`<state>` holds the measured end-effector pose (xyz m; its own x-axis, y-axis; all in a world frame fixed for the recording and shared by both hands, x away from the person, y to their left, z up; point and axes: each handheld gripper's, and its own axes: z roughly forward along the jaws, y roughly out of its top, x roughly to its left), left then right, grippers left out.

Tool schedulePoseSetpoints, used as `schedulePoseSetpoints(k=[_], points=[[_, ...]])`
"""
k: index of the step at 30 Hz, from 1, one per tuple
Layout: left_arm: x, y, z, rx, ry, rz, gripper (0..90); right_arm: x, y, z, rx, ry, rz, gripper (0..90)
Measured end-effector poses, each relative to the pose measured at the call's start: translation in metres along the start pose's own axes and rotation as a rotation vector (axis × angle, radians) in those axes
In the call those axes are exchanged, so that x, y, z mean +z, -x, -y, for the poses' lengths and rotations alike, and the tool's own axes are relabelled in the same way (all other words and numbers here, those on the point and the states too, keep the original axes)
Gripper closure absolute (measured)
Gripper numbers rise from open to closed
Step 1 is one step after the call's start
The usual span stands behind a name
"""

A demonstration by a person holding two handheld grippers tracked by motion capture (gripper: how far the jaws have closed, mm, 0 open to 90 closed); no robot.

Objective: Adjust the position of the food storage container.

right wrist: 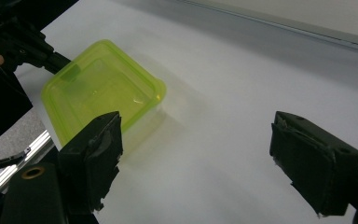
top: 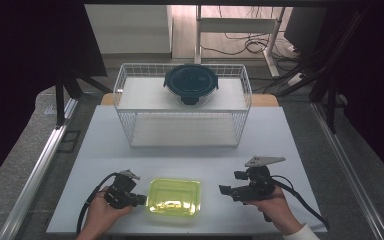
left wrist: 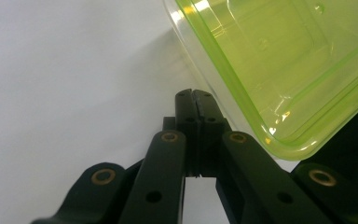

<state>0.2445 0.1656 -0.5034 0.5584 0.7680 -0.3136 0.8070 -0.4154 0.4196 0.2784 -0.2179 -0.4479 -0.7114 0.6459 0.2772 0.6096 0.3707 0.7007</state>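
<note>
My left gripper (top: pixel 141 200) sits at the near edge of the table (top: pixel 280 130), its jaws pressed fully together with nothing between them, the tips against the left side of the green container (top: pixel 174 196). In the left gripper view the closed tips (left wrist: pixel 193 95) lie on the table just under the overhanging lip of the green container (left wrist: pixel 279 70); I cannot tell whether they touch the wall itself. My right gripper (top: pixel 223 190) rests on the other side, jaws spread wide and empty, a little apart from the container's right edge. In the right gripper view its two pads (right wrist: pixel 98 144) frame bare tabletop, with the green container (right wrist: pixel 102 93) off to the left of the gap.

I judge this as the approach step: the container lies flat between my two tools, unheld. With closed tips I can only nudge it from the left, so the next move calls for steering the open right jaws over the near rim and closing on it.

Farther back stands the white wire basket (top: pixel 125 85), and on its upper shelf a round container with a dark lid (top: pixel 190 82).
</note>
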Motion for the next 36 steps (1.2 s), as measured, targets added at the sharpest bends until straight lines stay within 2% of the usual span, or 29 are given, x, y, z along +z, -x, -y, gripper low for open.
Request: schedulePoseSetpoints(k=[8,12,16,21,26,29,31,36], points=[[0.012,0.013,-0.012,0.029,-0.014,0.038,89.9,-0.001,0.001,0.001,0.000,0.001,0.005,16.4],[0.016,0.016,-0.015,0.036,-0.011,0.033,89.9,-0.001,0.003,0.001,0.005,0.000,0.006,16.4],[0.012,0.012,-0.012,0.024,0.002,0.021,89.9,-0.001,0.002,0.001,0.005,0.002,0.005,16.4],[0.000,0.003,-0.005,-0.009,0.059,-0.007,89.9,-0.001,0.002,0.002,0.007,-0.001,0.003,16.4],[-0.016,-0.002,0.001,-0.038,0.153,-0.029,88.9,0.000,0.002,0.001,0.008,-0.004,0.008,16.4],[-0.024,-0.004,0.003,-0.036,0.194,-0.044,86.8,0.001,0.002,0.002,0.009,-0.007,0.008,16.4],[-0.029,-0.005,0.004,-0.045,0.229,-0.055,82.7,0.001,0.002,0.003,0.010,-0.009,0.009,16.4],[-0.035,-0.006,0.006,-0.088,0.286,-0.092,50.4,0.000,0.005,0.006,0.027,-0.005,0.012,16.4]])
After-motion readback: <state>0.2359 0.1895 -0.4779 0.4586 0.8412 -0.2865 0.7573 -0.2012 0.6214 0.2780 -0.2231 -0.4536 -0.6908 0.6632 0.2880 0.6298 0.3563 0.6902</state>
